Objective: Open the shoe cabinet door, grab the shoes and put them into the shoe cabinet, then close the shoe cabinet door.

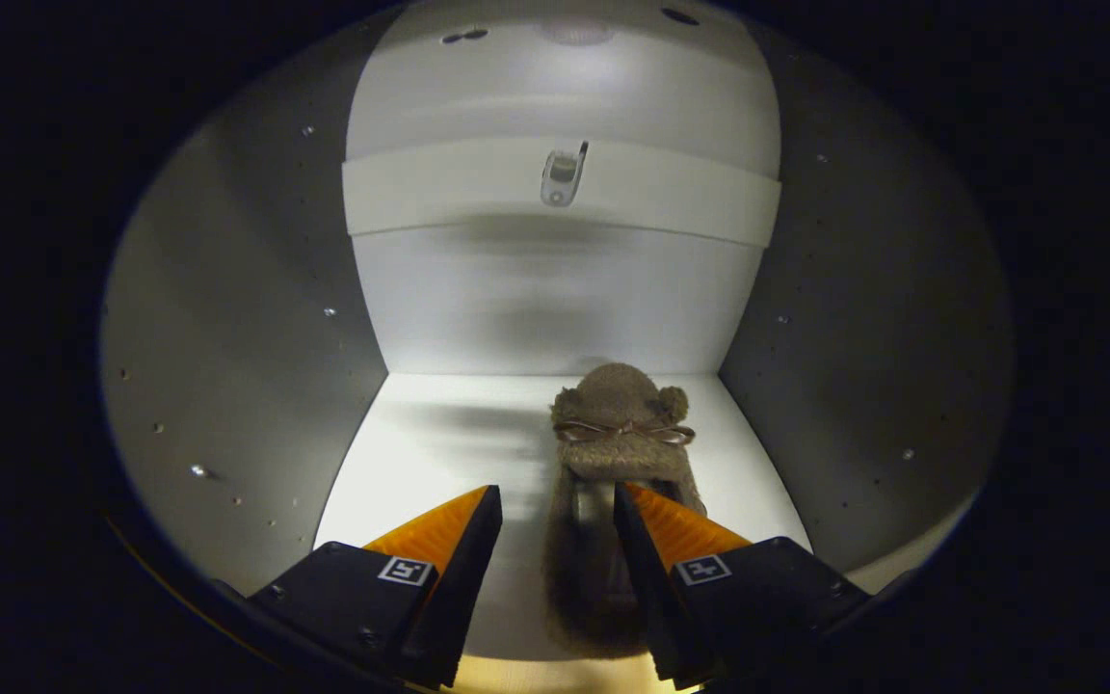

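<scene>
Lying between your parted fingers (557,503): fuzzy brown slipper with bow (619,439), toe far, on white cabinet shelf (439,439); nothing gripped.

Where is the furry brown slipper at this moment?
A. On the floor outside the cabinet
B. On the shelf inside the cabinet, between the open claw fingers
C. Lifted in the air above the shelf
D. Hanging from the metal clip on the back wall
B: the slipper lies flat on the white shelf inside the cabinet, with the claw open around its heel end.

Fuzzy brown slipper (618,434) lies inside shoe cabinet (227,337).
</scene>
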Available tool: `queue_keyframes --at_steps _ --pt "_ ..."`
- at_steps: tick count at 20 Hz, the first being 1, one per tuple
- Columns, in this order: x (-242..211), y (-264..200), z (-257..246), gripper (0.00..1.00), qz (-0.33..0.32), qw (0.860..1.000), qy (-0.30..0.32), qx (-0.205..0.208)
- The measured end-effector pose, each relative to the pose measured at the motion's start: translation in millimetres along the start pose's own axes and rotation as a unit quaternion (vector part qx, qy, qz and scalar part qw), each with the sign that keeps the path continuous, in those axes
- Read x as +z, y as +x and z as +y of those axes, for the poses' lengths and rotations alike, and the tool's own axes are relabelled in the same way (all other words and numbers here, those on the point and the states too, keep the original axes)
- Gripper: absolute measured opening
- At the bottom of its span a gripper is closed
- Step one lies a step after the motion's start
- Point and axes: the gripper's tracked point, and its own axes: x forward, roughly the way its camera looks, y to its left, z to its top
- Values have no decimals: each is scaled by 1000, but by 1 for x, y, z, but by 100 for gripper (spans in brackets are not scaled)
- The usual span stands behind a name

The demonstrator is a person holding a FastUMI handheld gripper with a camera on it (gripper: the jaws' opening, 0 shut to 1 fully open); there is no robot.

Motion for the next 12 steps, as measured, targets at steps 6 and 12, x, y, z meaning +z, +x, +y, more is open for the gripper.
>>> queue_keyframes --at_steps 6,12 --pt "14 -114 7 86 -89 996 12 15" --pt "18 -229 -1 99 -184 983 12 24"
